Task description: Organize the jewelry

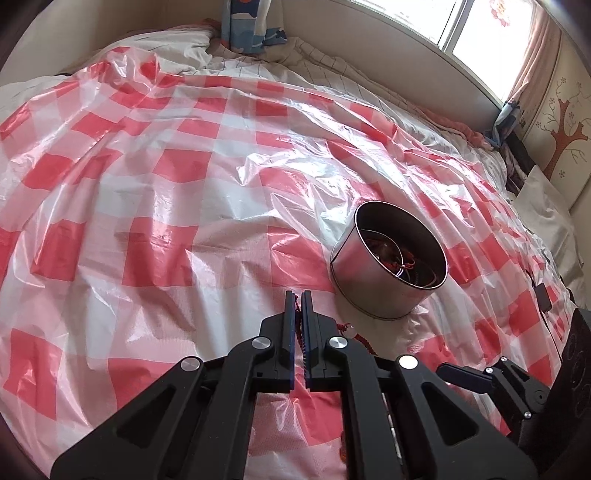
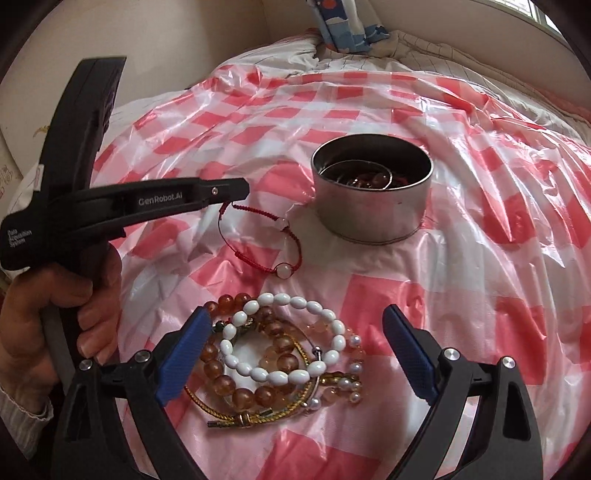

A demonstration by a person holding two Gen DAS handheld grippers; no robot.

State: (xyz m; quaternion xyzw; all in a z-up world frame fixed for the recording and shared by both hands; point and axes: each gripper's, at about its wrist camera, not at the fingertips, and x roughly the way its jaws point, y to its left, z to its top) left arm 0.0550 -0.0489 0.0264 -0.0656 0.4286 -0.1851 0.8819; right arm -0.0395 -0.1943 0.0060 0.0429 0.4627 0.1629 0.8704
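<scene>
A round metal tin (image 2: 371,195) stands on the checked plastic sheet and holds several pieces of jewelry; it also shows in the left wrist view (image 1: 388,258). My left gripper (image 1: 298,295) is shut on a red cord bracelet (image 2: 258,236) with pale beads, which hangs from its tip (image 2: 236,192) down to the sheet, left of the tin. My right gripper (image 2: 295,325) is open above a pile of bracelets: a white bead bracelet (image 2: 284,374), an amber bead bracelet (image 2: 229,380), a gold cord (image 2: 258,415) and small pearls (image 2: 351,387).
The red and white checked plastic sheet (image 1: 166,192) covers a bed. A blue patterned pillow (image 1: 247,22) lies at the far edge by the wall. A window (image 1: 480,29) is at the upper right. A dark device with a cable (image 1: 543,295) lies at the right.
</scene>
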